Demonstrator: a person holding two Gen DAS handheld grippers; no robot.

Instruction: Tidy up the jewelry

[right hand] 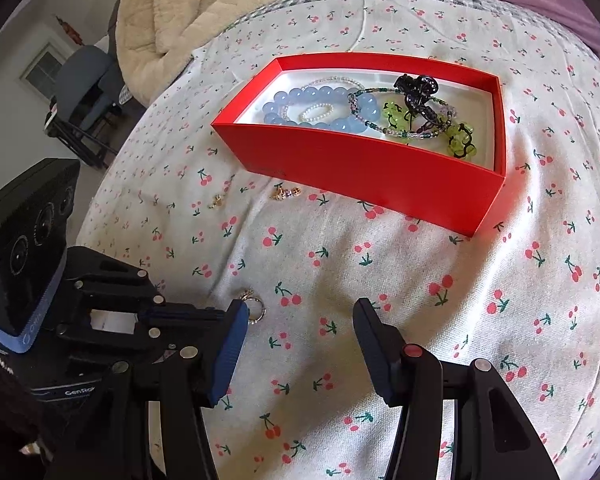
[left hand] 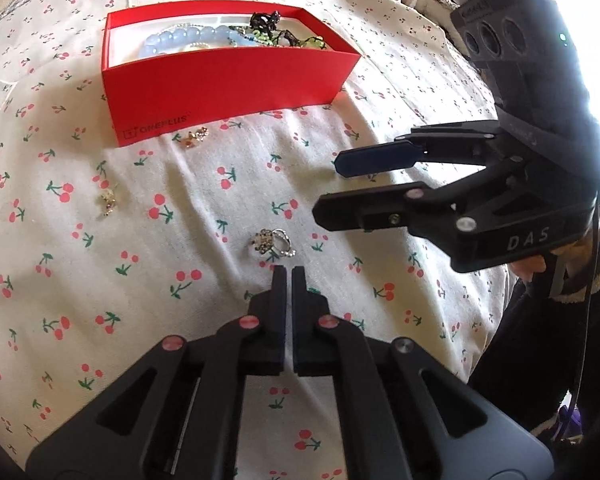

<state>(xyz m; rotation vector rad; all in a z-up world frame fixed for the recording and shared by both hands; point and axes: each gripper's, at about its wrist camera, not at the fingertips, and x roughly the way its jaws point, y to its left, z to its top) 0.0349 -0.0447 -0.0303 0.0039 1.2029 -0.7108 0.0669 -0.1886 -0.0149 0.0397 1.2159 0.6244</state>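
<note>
Left claw (left hand: 287, 276) pressed together before silver rings (left hand: 274, 243), right claw (right hand: 300, 316) spread, red box (right hand: 364, 168) holding beads.

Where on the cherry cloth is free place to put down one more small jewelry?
Free: the cloth between the red box and the right claw. Crowded: beside the rings and the gold charms near the box front.

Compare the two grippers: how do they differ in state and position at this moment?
The left gripper is shut, its fingers nearly touching; the right gripper is open wide. The left one points at the silver ring on the cloth; the right one is over bare cloth. Both are empty.
</note>
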